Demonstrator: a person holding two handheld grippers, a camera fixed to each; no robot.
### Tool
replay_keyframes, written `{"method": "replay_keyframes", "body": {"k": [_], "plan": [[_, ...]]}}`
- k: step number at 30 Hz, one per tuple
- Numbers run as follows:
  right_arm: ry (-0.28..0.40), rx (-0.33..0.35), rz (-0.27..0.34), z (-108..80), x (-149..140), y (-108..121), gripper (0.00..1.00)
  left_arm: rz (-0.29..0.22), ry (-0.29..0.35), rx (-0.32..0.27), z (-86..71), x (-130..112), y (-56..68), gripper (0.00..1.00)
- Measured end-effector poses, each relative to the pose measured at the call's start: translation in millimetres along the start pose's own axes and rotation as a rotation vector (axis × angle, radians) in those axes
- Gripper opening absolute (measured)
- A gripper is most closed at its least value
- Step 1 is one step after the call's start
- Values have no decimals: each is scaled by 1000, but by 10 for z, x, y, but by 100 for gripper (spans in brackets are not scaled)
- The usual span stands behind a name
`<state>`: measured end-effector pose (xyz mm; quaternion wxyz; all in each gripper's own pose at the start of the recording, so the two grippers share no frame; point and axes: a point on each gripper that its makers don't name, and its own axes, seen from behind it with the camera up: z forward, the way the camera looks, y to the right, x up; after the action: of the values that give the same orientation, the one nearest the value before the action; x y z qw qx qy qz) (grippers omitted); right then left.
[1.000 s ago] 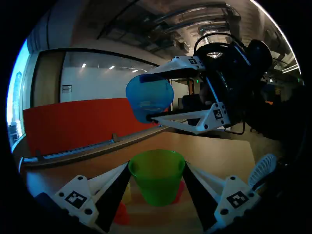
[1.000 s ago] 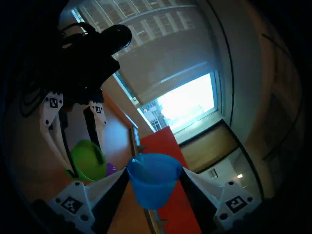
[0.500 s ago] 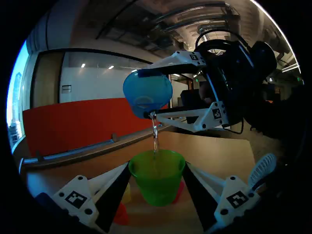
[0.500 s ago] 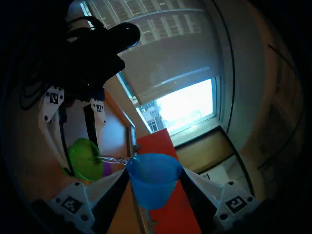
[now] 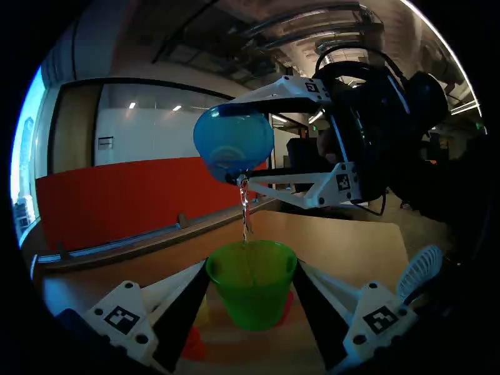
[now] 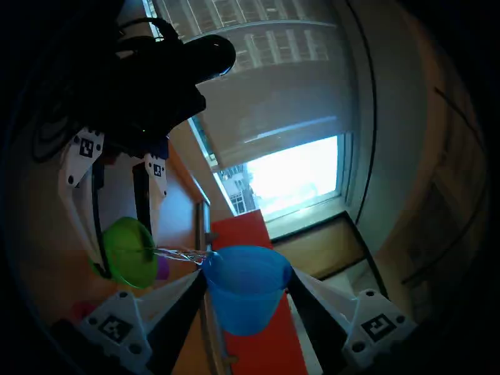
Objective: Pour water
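Presently my right claw (image 6: 247, 284) grips the tilted blue cup (image 5: 232, 145); a thin water stream (image 5: 245, 212) falls into the green cup (image 5: 251, 287), gripped upright in my left claw (image 5: 250, 275) over the tabletop (image 5: 350, 240).

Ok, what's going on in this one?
A person holds a gripper in each hand and is pouring water. The right gripper has its fingers shut on a blue cup, tipped well over. A thin stream of water falls from it into the upright green cup gripped by the left gripper, over a wooden table.
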<state>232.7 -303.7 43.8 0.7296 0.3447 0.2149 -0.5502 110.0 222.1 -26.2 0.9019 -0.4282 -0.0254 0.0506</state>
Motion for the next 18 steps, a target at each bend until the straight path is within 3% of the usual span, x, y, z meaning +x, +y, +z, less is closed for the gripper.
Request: {"method": "replay_keyframes", "body": {"k": [18], "plan": [[-2, -33, -94, 19, -12, 88, 91, -1, 6, -5, -8, 23, 24, 88]]}}
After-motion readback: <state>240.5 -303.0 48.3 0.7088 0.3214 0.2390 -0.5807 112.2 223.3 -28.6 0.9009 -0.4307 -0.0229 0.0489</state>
